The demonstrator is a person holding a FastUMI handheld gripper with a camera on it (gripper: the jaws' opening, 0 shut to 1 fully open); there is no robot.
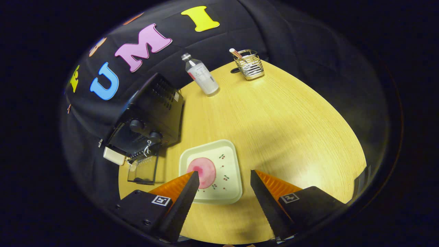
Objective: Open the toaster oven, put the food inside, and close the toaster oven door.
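A black toaster oven [151, 113] with two knobs stands on the wooden table [281, 120], off to the left beyond my fingers. Its glass door [143, 169] looks folded down in front of it, with a pale handle [114, 155] beside it. A round pink piece of food [203, 170] lies on a pale square plate [228, 161] with small cherry prints, to the right of the oven. My gripper [224, 176] is open above the plate's near side with nothing between its fingers. The left fingertip [192, 181] overlaps the food's near edge in the view.
A clear bottle with a white label [201, 74] stands at the back of the table past the oven. A wire mesh holder [250, 64] with a stick in it stands further right. The table's right edge curves round beyond the right finger.
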